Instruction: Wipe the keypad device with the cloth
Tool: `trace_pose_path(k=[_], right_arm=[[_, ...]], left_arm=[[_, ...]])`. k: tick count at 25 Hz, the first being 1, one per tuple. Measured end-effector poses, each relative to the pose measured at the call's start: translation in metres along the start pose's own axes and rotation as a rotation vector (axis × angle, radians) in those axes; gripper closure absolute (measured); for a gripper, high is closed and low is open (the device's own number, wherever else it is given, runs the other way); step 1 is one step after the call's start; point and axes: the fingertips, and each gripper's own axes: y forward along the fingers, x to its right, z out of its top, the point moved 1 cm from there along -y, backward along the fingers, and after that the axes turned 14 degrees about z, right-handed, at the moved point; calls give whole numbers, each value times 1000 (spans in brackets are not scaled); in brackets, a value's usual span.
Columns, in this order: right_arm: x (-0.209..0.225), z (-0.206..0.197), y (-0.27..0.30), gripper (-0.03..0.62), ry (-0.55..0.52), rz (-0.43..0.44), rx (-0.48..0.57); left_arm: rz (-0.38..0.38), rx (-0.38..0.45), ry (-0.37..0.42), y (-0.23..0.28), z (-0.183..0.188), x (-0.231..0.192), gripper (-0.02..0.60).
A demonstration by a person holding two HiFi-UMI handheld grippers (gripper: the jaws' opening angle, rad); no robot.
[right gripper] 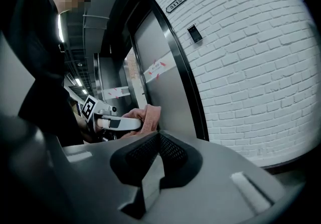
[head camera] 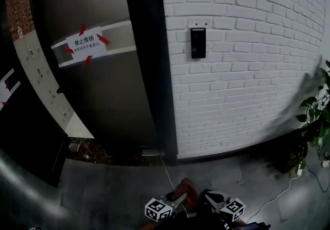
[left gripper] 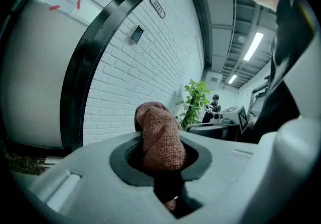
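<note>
The keypad device (head camera: 198, 43) is a small black panel mounted on the white brick wall, far above both grippers; it also shows as keypad (left gripper: 136, 34) and keypad (right gripper: 194, 33). A reddish-brown cloth (left gripper: 159, 137) stands bunched between the jaws of my left gripper (left gripper: 161, 155), which is shut on it. In the head view the left gripper (head camera: 175, 203) and its cloth (head camera: 186, 193) sit at the bottom edge, low near the floor. My right gripper (right gripper: 158, 152) is shut with nothing in it, close beside the left gripper (right gripper: 108, 117) and the cloth (right gripper: 145, 117).
A grey door with a taped paper notice (head camera: 86, 44) stands left of the wall, bounded by a black frame (head camera: 149, 59). A potted plant (head camera: 314, 115) stands at the right. A white cable (head camera: 278, 195) runs across the floor. Another person (left gripper: 214, 105) stands far down the corridor.
</note>
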Motion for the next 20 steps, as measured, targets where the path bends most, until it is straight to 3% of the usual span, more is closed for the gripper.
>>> trace_pose_path(k=[20], right_arm=[[4,0,-2,592,2,0,4]], left_arm=[[-14,-1,4,10,2,5,514]])
